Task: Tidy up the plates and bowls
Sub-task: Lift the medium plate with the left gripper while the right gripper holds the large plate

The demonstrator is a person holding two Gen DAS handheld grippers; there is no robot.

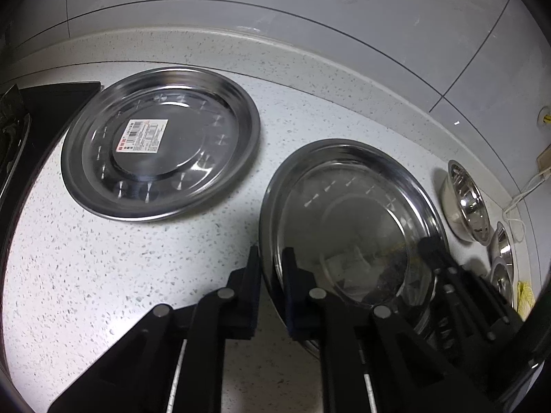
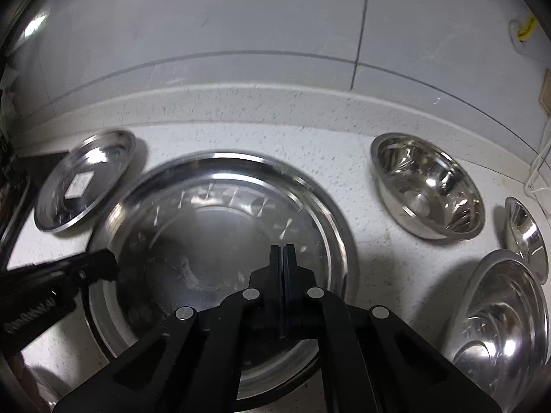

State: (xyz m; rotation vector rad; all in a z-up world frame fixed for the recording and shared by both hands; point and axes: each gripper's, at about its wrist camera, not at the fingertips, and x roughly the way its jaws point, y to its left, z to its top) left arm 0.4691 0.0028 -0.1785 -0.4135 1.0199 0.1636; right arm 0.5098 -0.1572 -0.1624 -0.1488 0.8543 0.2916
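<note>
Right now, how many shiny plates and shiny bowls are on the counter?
Round stainless-steel plates: 2, the one with a white sticker and the plain one beside it.
Round stainless-steel bowls: 3, one at the back, one at the right edge, one nearest.
Total: 5.

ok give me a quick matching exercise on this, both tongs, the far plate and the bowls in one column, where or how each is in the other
1. left tongs
2. right tongs
3. far plate
4. bowls

a. white label inside
b. shut, over the near plate
c. on the counter, right of the near plate
d. one finger on either side of the near plate's rim

Pairs: 1-d, 2-b, 3-a, 4-c
</note>
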